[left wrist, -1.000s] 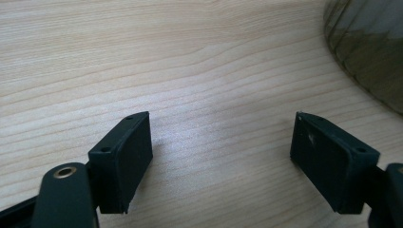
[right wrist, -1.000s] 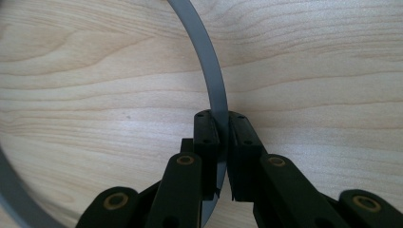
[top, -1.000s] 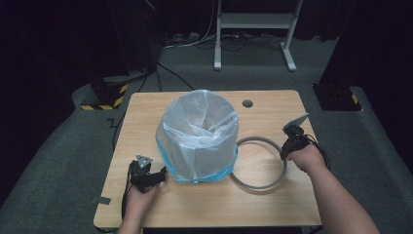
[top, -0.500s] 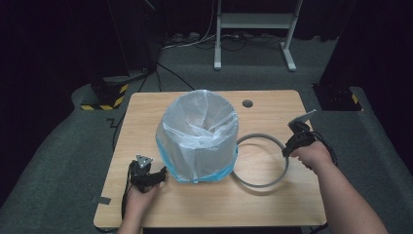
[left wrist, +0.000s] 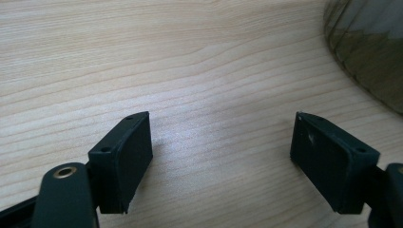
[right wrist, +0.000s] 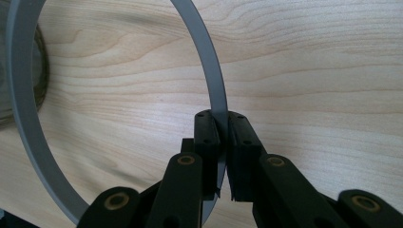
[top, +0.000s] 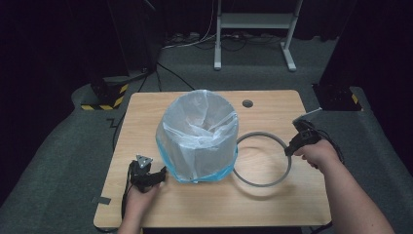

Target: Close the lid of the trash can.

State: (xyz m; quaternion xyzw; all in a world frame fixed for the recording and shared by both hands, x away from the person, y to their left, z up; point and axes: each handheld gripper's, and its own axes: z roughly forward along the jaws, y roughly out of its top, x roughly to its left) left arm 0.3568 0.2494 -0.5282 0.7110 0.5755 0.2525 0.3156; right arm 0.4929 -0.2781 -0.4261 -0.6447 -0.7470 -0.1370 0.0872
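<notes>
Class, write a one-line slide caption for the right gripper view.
Right tool shut on thin grey ring above pale wooden table.

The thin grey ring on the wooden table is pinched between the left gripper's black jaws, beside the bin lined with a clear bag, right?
Not quite: the right gripper pinches the thin grey ring, as the right gripper view shows. The left gripper stands open over bare wooden table. The ring does lie beside the bin lined with a clear bag.

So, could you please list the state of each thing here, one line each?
Grey ring: clamped at its rim, lifted on the gripper's side.
Bin: upright, lined with a clear bag, no ring on it.
Right gripper: shut on the ring.
Left gripper: open, holding nothing.
</notes>
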